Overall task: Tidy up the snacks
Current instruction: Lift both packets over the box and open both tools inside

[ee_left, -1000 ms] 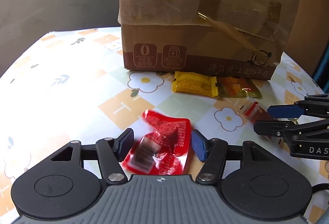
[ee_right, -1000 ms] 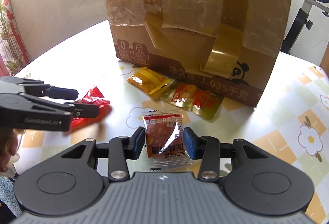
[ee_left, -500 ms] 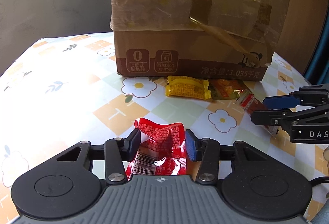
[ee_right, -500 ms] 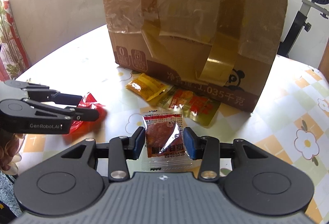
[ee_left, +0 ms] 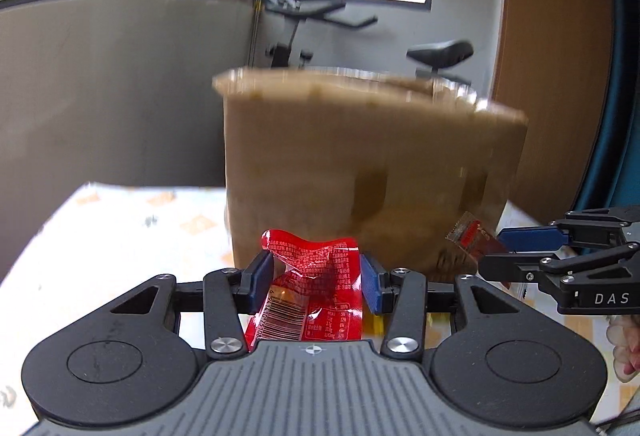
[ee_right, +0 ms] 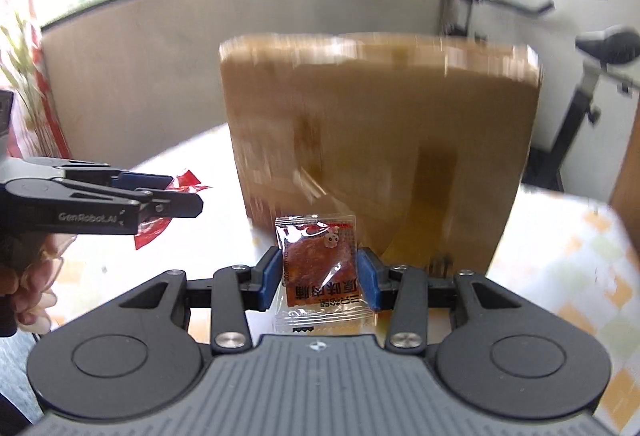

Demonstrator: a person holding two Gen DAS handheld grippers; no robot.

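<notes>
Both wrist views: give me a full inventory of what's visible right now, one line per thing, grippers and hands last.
Red snack packet: one, red with a barcode, crumpled, between the left gripper's pads.
Clear snack packet: one, clear with a brown-red piece inside, between the right gripper's pads.
Cardboard box: one, brown, taped, motion-blurred, on the table beyond both grippers.
Table: one, white cloth with orange squares, under the box.
Exercise bike: one, black, behind the box by the windows.
Left gripper: one, black with blue pads, shut on the red snack packet.
Right gripper: one, black with blue pads, shut on the clear snack packet.
Hands: part of one at each view's edge, behind the other gripper.
</notes>
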